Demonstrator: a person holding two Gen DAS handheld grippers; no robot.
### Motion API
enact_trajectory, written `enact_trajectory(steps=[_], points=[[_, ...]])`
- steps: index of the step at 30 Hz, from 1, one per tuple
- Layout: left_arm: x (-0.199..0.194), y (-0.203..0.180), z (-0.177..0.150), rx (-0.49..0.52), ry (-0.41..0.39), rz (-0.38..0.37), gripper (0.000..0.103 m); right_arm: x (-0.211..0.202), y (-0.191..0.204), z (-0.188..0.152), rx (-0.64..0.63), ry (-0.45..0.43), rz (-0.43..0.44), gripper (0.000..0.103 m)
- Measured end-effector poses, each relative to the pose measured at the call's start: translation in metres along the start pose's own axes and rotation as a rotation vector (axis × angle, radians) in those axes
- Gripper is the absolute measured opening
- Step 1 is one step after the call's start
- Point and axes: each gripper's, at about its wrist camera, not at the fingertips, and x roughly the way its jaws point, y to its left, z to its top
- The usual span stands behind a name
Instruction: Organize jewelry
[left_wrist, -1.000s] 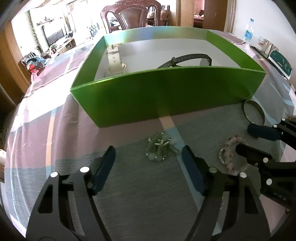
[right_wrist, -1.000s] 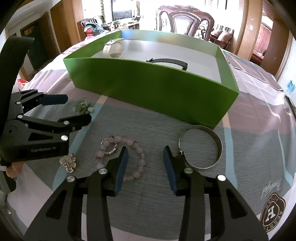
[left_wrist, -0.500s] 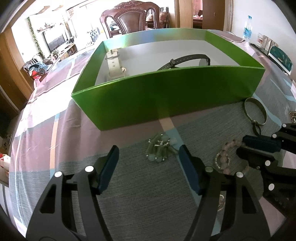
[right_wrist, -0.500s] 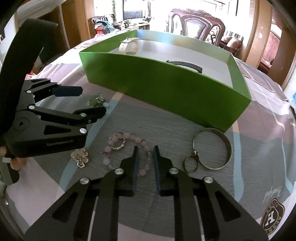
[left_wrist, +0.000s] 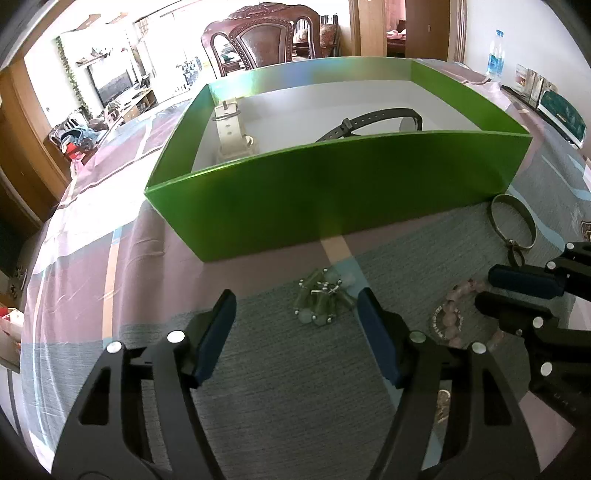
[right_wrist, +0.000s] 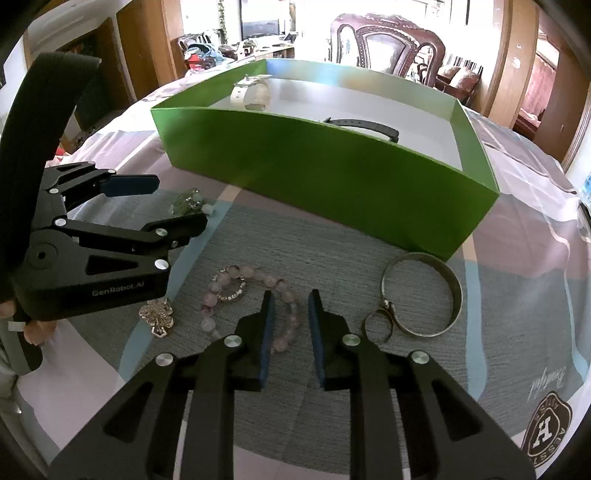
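Note:
A pink bead bracelet (right_wrist: 229, 275) lies on the grey cloth. Its right side runs between the jaws of my right gripper (right_wrist: 291, 293), which stand narrow and are opening; the pads do not press the beads. My left gripper (left_wrist: 295, 295) is open, with a green bead bracelet (left_wrist: 321, 299) on the cloth just past its fingertips. The green box (left_wrist: 332, 184) behind holds a white strap (left_wrist: 229, 129) and a black strap (left_wrist: 369, 122). A metal bangle (right_wrist: 454, 291) with a small ring lies to the right, and a flower brooch (right_wrist: 157, 314) to the left.
The box stands on a chequered tablecloth (left_wrist: 92, 258) on a round table. A carved wooden chair (left_wrist: 266, 40) is behind the box, and a water bottle (left_wrist: 493, 55) stands at the far right. A printed crest (right_wrist: 546, 432) marks the cloth near my right gripper.
My right gripper's jaws went from wide to narrow around the pink bracelet's right side, then spread a little. The left gripper stays open in place.

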Motion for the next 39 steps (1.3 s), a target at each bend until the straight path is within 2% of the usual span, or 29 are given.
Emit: enact_trajectory(steps=[5, 7, 10, 13, 15, 17, 19, 23, 25, 27, 39], points=[[0.000, 0.001, -0.001, 0.006, -0.005, 0.012, 0.071, 0.000, 0.002, -0.001, -0.014, -0.009, -0.015, 0.020], [0.000, 0.001, -0.001, 0.007, -0.010, 0.035, 0.078, 0.000, 0.001, -0.001, -0.005, -0.008, -0.008, 0.020], [0.000, 0.004, -0.001, -0.003, -0.008, 0.038, 0.080, 0.000, 0.000, -0.001, 0.000, -0.009, -0.007, 0.021], [0.000, 0.005, 0.000, -0.003, -0.009, 0.039, 0.080, 0.000, -0.002, -0.002, 0.007, -0.013, -0.025, 0.030], [0.000, 0.005, -0.001, -0.002, -0.011, 0.042, 0.080, 0.000, -0.004, -0.001, 0.017, -0.010, -0.017, 0.030], [0.000, 0.005, 0.000, -0.004, -0.010, 0.027, 0.076, 0.000, -0.003, -0.001, 0.008, -0.013, -0.023, 0.030], [-0.001, 0.005, -0.001, -0.007, -0.009, -0.007, 0.062, -0.001, -0.002, -0.002, 0.002, -0.017, -0.020, 0.027], [-0.004, -0.001, -0.002, 0.020, -0.017, -0.055, 0.039, -0.001, 0.003, -0.003, -0.020, -0.017, 0.003, 0.009], [-0.005, -0.005, -0.003, 0.036, -0.019, -0.063, 0.025, -0.002, 0.006, -0.003, -0.031, -0.019, 0.000, 0.009], [-0.006, -0.008, -0.004, 0.049, -0.024, -0.062, 0.017, -0.002, 0.006, -0.003, -0.028, -0.019, 0.002, 0.008], [-0.009, -0.007, -0.003, 0.025, -0.036, -0.042, 0.017, -0.010, -0.002, -0.001, 0.013, -0.056, 0.000, 0.008]])
